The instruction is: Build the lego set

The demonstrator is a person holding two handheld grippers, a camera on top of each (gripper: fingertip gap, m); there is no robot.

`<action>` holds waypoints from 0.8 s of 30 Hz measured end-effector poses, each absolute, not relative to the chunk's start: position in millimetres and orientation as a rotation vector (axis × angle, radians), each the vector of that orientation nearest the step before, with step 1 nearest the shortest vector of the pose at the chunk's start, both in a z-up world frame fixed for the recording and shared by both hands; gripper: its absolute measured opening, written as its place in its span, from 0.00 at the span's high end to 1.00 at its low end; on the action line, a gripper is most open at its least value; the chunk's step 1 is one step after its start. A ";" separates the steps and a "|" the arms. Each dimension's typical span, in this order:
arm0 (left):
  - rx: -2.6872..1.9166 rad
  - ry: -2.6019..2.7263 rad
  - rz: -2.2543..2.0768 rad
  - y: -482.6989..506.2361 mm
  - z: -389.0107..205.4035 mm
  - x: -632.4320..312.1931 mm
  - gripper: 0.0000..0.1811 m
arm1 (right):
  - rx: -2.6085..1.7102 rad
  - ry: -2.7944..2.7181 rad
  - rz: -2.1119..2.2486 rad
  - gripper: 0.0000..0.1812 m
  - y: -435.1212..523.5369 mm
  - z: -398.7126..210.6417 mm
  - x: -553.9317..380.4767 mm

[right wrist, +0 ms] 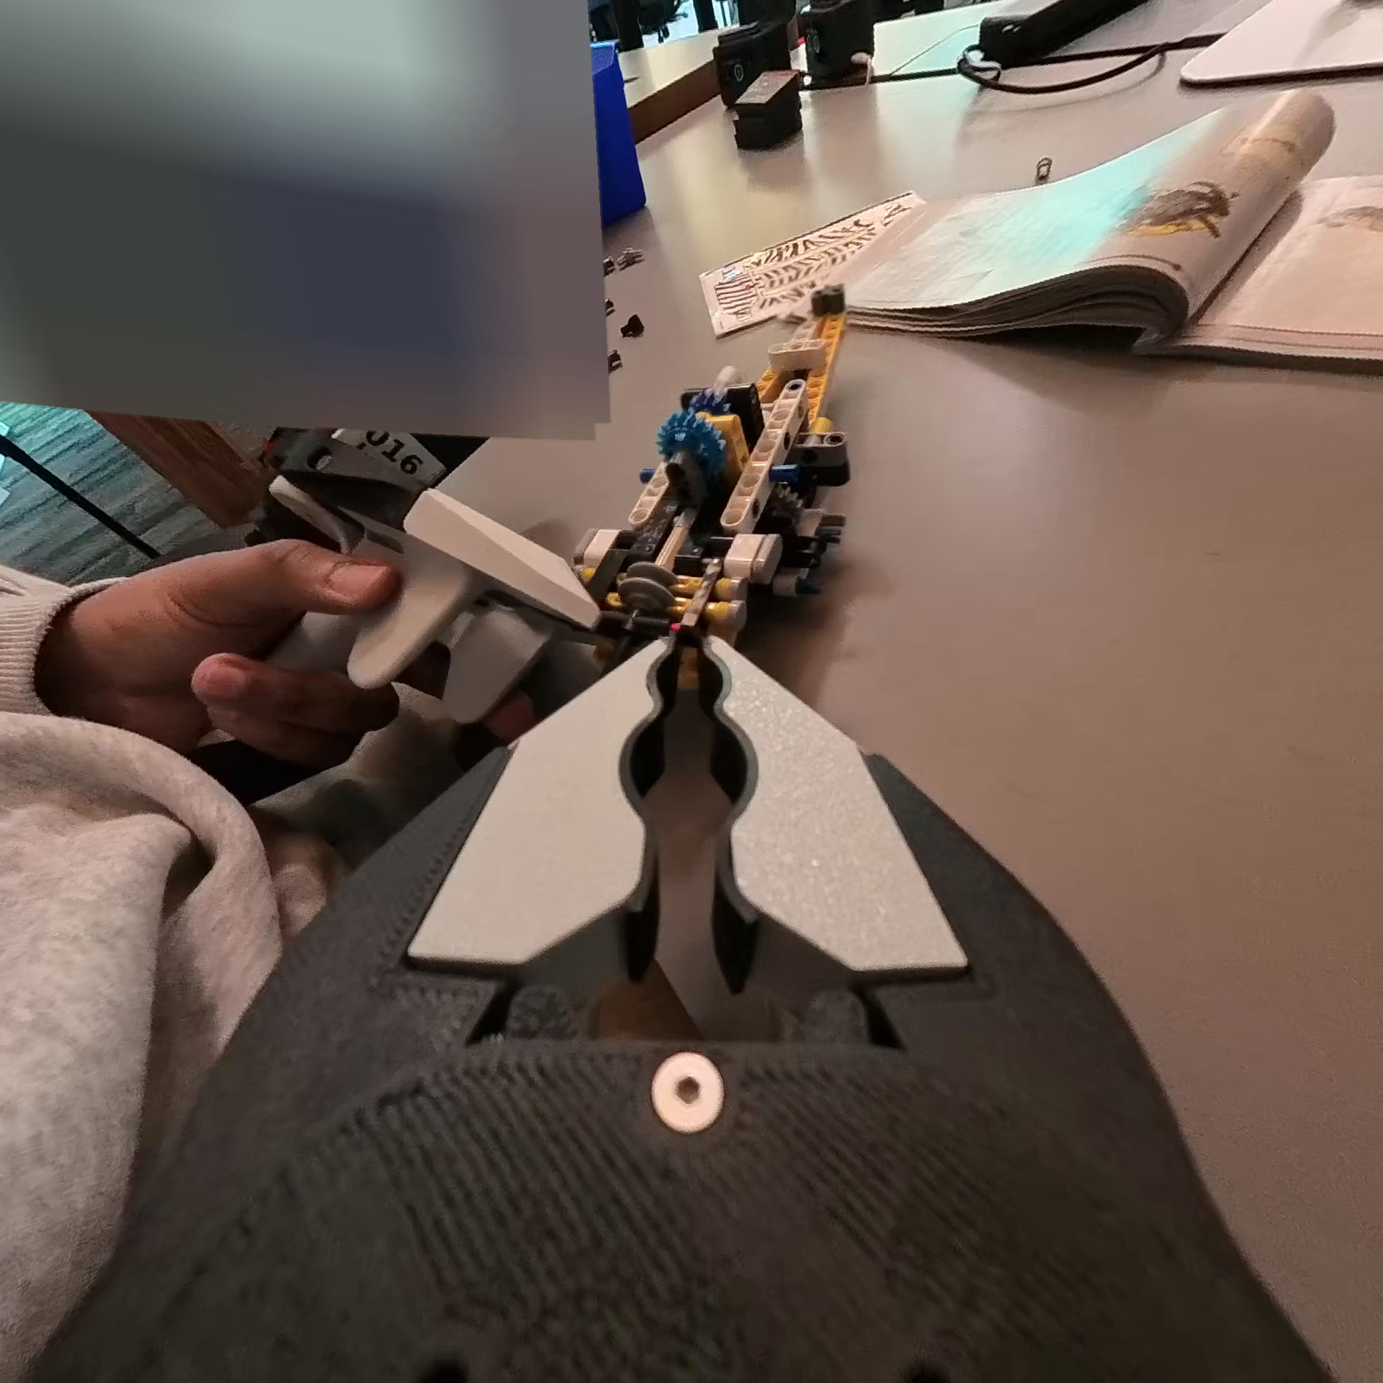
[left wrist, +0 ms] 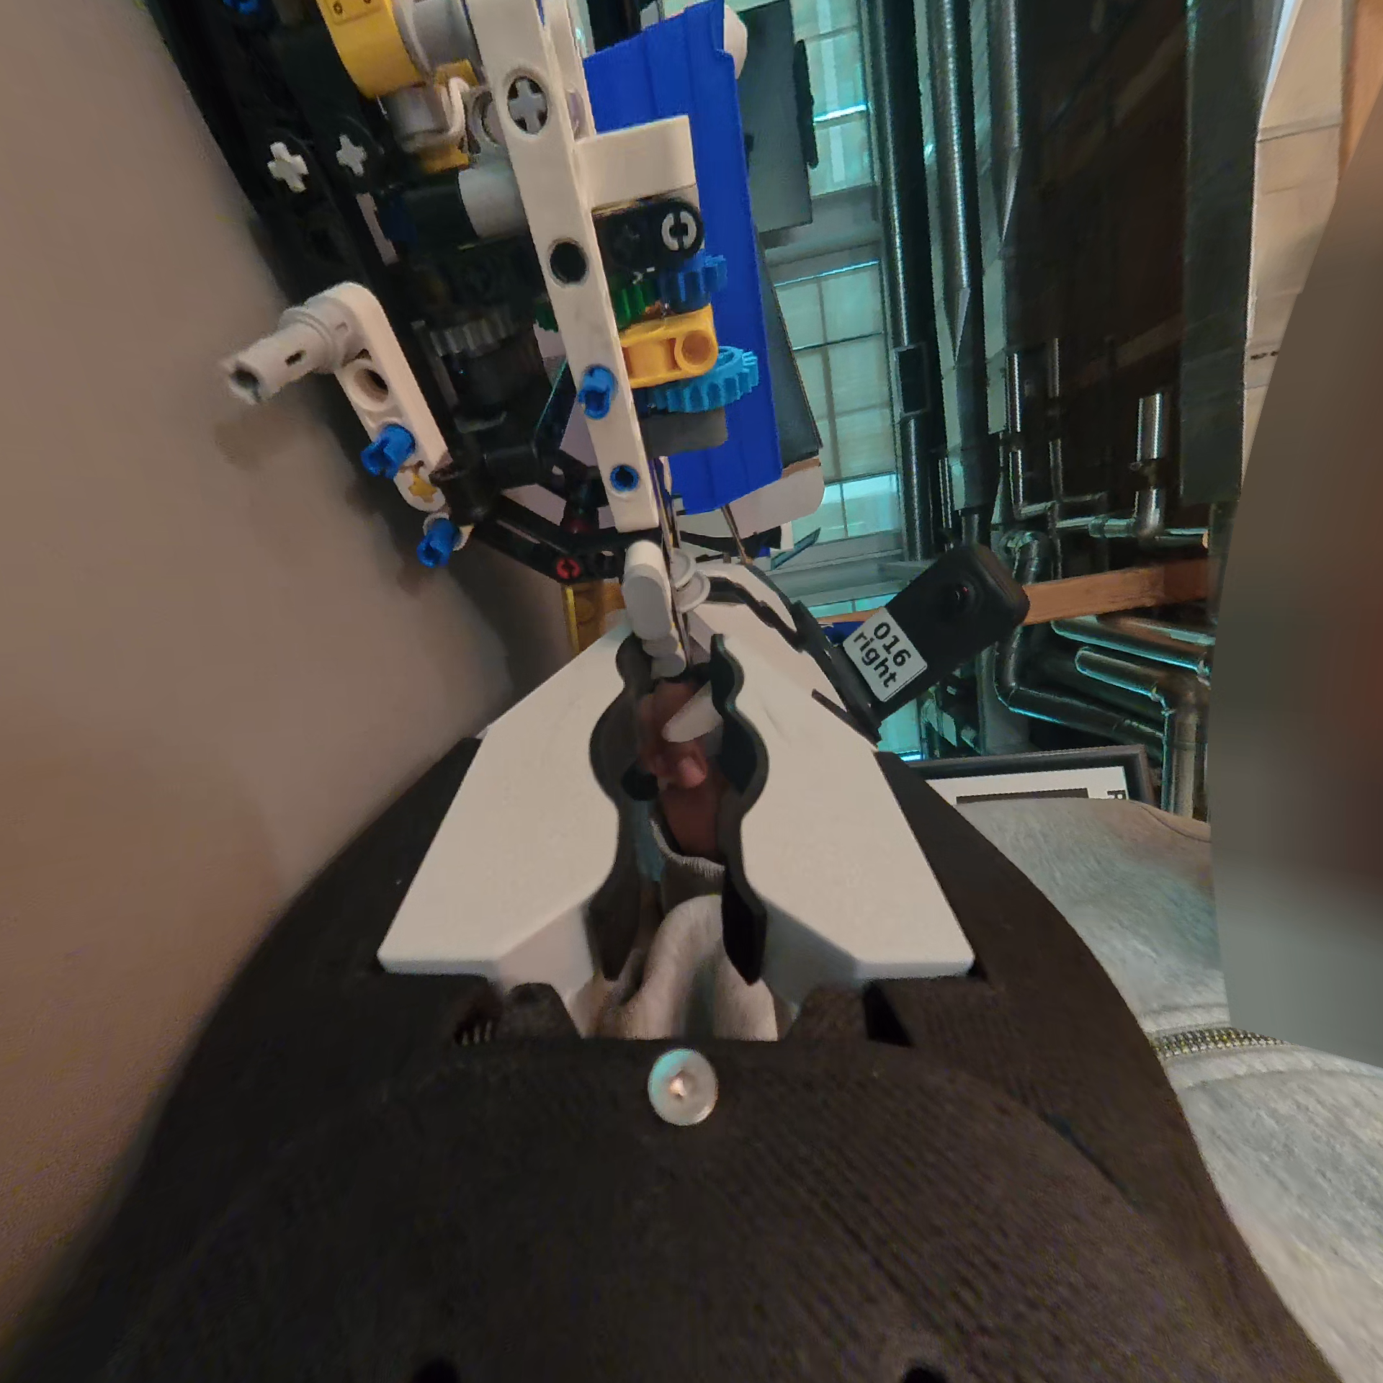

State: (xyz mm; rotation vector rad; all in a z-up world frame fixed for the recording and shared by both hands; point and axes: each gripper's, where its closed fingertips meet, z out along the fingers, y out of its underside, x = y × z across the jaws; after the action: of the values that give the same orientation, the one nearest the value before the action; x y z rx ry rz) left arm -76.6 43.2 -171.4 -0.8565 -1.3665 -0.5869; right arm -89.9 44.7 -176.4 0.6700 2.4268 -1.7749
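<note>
The lego model (right wrist: 737, 479) lies on the grey table (right wrist: 1048, 599), a long, narrow build of yellow, white and black beams. In the right wrist view its long axis runs from the gripper tips at the near end away to the far right, and its thin yellow far end reaches the edge of the open instruction booklet (right wrist: 1122, 247), with a striped sticker sheet (right wrist: 808, 262) just left of that end. A blue gear (right wrist: 690, 438) stands up on the left side of the model, about midway along it. The right gripper (right wrist: 685, 647) has its two white fingers drawn together at the tips on the near end of the model, pinching a thin dark piece there. The left gripper (left wrist: 677, 658) meets the same end from the left; its fingers are pressed in on a small grey piece at the tip of the model (left wrist: 576, 314), which in the left wrist view stretches straight away from the tips with a white holed beam along its centre. A hand (right wrist: 224, 643) in a pale sleeve works the white trigger of the left gripper. A blue bin (right wrist: 617, 142) stands on the table far left; its contents cannot be seen. A few small dark loose pieces (right wrist: 625, 299) lie on the table near it.
</note>
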 end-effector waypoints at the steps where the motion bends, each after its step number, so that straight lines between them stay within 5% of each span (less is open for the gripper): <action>1: -0.856 -1.367 -0.587 42.6 -171.4 -74.7 0.92 | 0.667 2.425 -1.774 0.99 44.0 -176.5 -89.1; 19: -0.778 -1.328 -0.662 38.5 -161.0 -70.0 0.84 | 0.706 2.430 -1.751 0.99 43.6 -180.7 -91.7; 24: -0.747 -1.364 -0.670 35.5 -164.0 -72.3 0.91 | 0.720 2.426 -1.744 0.99 44.3 -181.4 -92.6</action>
State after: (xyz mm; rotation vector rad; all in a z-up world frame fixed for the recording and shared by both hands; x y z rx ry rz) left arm -72.3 35.5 -164.0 -0.7466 -1.3643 -0.6695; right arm -92.6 44.3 -181.4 0.7198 2.4261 -1.7445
